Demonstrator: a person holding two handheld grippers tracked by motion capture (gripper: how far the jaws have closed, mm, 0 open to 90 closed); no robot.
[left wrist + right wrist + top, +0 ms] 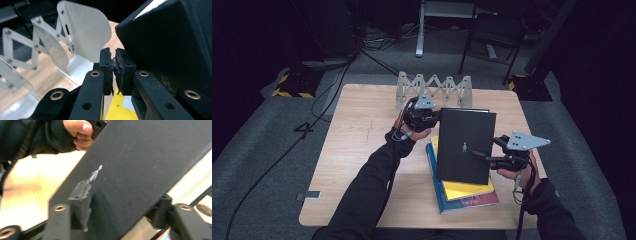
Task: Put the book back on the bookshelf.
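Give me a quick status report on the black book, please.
Left claw shut at the black book's corner. Right claw astride its opposite edge. Book tilted above yellow book; folding rack close behind.

book (464, 145) atop stack (467, 197), rack (434, 90) behind

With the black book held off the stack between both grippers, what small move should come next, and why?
Probably carry the black book toward the folding rack behind it. The right gripper straddles its near edge, the left gripper pinches its far corner, and it sits tilted above the yellow book, so it looks free to travel.
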